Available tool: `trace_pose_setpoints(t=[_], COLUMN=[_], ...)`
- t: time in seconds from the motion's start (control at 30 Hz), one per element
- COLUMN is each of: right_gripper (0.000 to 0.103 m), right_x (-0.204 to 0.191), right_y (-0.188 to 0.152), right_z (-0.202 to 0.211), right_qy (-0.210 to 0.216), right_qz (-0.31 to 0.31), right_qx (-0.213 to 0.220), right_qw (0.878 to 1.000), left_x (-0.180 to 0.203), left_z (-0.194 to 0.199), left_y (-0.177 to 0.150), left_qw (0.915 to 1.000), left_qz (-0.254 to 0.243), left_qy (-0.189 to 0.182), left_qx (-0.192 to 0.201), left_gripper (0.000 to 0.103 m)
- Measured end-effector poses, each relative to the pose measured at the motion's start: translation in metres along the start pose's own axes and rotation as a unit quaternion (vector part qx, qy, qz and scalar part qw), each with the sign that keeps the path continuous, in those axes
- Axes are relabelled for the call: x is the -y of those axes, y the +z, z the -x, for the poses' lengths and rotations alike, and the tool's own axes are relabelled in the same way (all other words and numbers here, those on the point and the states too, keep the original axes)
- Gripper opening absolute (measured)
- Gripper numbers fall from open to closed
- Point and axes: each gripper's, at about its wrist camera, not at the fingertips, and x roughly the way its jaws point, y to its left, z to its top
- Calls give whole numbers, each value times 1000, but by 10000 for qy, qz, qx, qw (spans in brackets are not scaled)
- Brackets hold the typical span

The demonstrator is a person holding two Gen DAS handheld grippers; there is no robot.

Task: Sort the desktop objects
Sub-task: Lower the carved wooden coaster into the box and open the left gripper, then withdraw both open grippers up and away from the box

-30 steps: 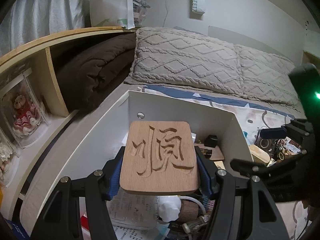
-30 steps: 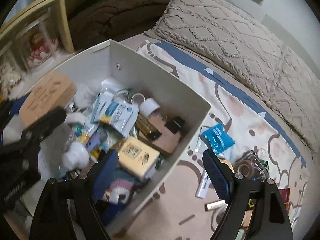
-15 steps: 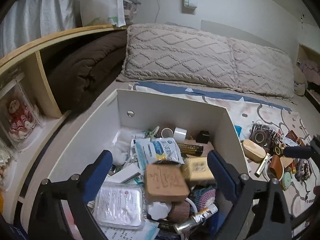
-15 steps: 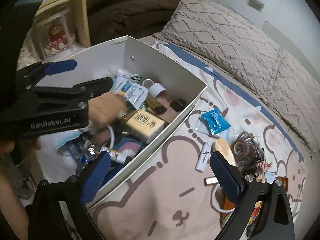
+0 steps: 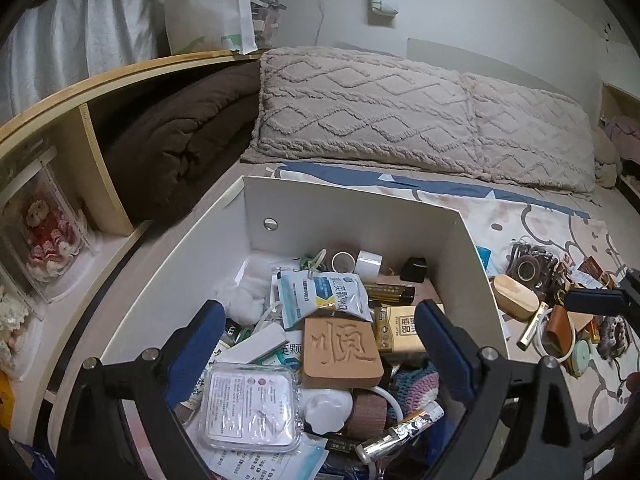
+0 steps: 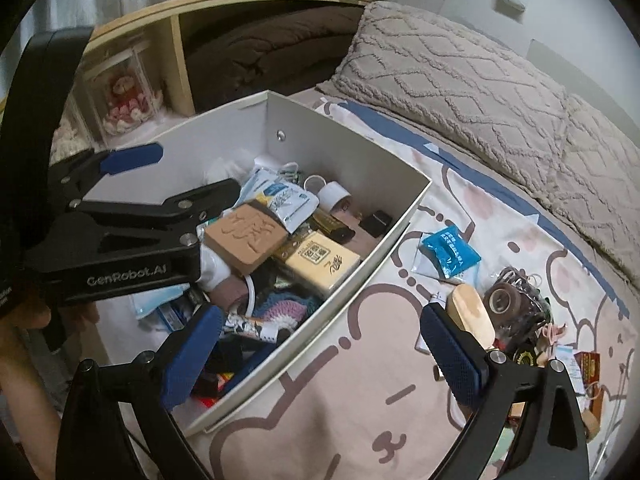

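both sets of blue-padded jaws stand wide apart with nothing between them: the left gripper hangs over the open white rectangular storage box, and the right gripper hangs over that box's near right rim and the printed bedsheet beside it. the tan wooden block with a carved character lies inside the box, flat on top of the heap, just ahead of the left jaws, beside a cream paper carton and a clear plastic blister case. the risk i see is that the box is piled high and loose, so a low sweep of the left gripper out of it could catch the block or case and drag things over the wall. the unsorted pile to the right of the box, including a pale oval wooden case and a brown tape roll, is tangled, so a careless pinch may lift two things. the left gripper is angled down into the box; the right one points forward and down across the box's corner.
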Motion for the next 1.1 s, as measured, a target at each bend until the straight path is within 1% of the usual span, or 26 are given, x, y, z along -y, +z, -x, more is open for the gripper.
trace_pose_setpoints(t=[0.07, 0.1, 0.17, 0.27, 0.43, 0.57, 0.73, 0.87, 0.93, 1.1], right_gripper=[99, 99, 100, 103, 103, 103, 103, 103, 103, 103], right_x=[2, 3, 3, 3, 5, 7, 12, 12, 11, 12], right_y=[0, 0, 0, 0, -1, -6, -16, -23, -27, -39], right_z=[0, 0, 1, 4, 11, 20, 26, 32, 35, 43], right_qy=[-24, -51, -77, -175, -187, -162, -80, -87, -130, -213], right_qz=[-96, -131, -161, -190, -251, -303, -446, -386, -357, -382], right_qx=[52, 58, 113, 252, 524, 724, 839, 883, 929, 1068], right_qw=[9999, 9999, 9998, 9993, 9981, 9968, 9954, 9953, 9949, 9933], left_x=[-1, -1, -1, 1, 3, 3, 4, 7, 9, 9], left_z=[1, 3, 8, 16, 28, 37, 49, 59, 65, 79], left_y=[0, 1, 1, 2, 3, 1, -7, -15, -19, -32], left_qw=[10000, 10000, 9999, 9997, 9992, 9988, 9985, 9981, 9976, 9974], left_qz=[10, 15, 5, -14, 16, 33, -52, -132, -136, -71], left_qy=[-31, -46, 2, 67, 69, 152, 215, 265, 320, 298], left_qx=[19, 40, 108, 223, 382, 467, 504, 541, 604, 660], left_gripper=[99, 103, 103, 103, 103, 103, 103, 103, 103, 103])
